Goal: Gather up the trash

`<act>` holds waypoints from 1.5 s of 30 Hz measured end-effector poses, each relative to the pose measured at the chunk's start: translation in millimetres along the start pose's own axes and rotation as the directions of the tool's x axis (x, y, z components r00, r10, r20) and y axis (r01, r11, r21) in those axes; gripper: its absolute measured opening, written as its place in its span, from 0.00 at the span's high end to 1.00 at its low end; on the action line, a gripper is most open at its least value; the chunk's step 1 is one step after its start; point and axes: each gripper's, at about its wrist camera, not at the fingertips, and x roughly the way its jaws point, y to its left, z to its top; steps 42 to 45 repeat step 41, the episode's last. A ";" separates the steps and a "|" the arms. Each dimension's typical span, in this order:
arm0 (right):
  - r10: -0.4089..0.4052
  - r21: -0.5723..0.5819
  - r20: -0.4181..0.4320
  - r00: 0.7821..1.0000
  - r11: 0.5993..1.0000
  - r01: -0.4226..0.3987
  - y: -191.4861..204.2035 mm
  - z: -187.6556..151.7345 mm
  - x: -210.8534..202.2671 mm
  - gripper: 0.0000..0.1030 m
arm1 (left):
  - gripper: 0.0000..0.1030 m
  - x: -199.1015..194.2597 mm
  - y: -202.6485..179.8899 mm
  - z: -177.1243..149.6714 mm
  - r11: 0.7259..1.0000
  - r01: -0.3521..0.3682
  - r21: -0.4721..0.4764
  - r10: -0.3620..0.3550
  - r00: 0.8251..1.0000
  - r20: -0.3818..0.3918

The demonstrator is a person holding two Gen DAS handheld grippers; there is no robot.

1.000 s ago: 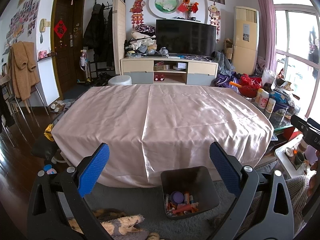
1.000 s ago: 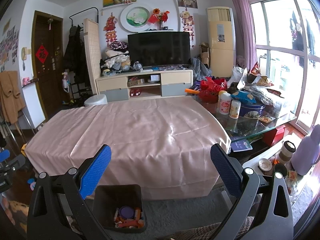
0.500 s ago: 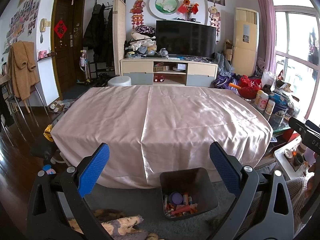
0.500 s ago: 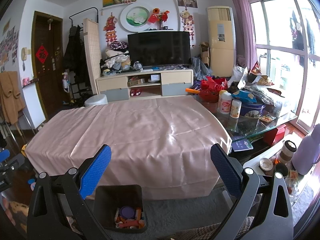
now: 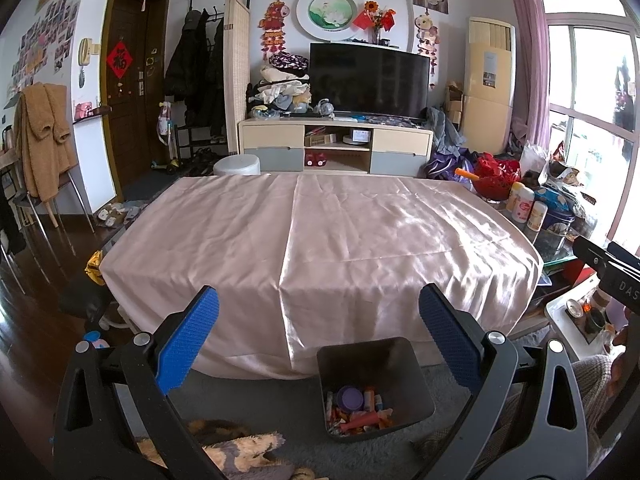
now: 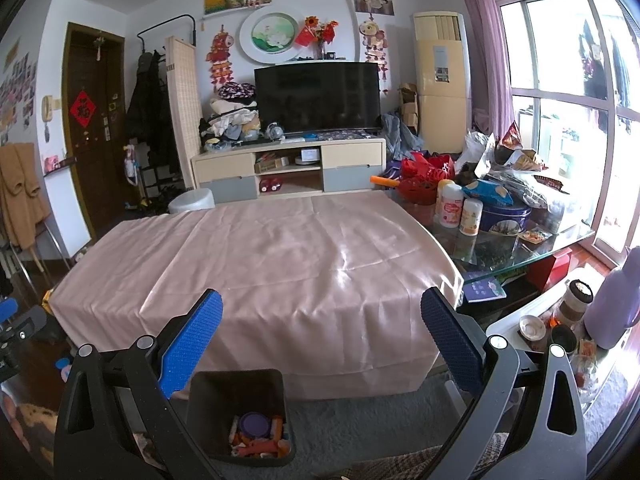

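- Below and between the spread fingers of the left gripper (image 5: 319, 328), a dark bin (image 5: 374, 388) stands on the grey carpet (image 5: 260, 404); its trash (image 5: 358, 410) is a jumble of small pieces, of which only a purple round lid and orange bits can be made out.
- Under the left finger of the right gripper (image 6: 321, 330), the same bin (image 6: 240, 412) shows, its left wall partly hidden by that finger's frame.
- Both claws stand wide apart with nothing between the blue pads (image 5: 188, 338).
- Ahead of both grippers lies a table under a pink cloth (image 5: 320, 236), bare of loose items.
- At the right edge of the left view, the other gripper's black body and a sleeve (image 5: 592, 384) are cut off.
- Right of the right gripper, bottles and bags crowd a glass table (image 6: 520, 252); their labels are unreadable.
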 end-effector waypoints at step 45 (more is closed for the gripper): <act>0.005 -0.009 -0.018 1.000 1.000 -0.005 2.5 1.4 7.2 0.03 | 0.08 12.5 13.8 -2.4 0.996 0.033 -0.079 -0.037 0.998 -0.053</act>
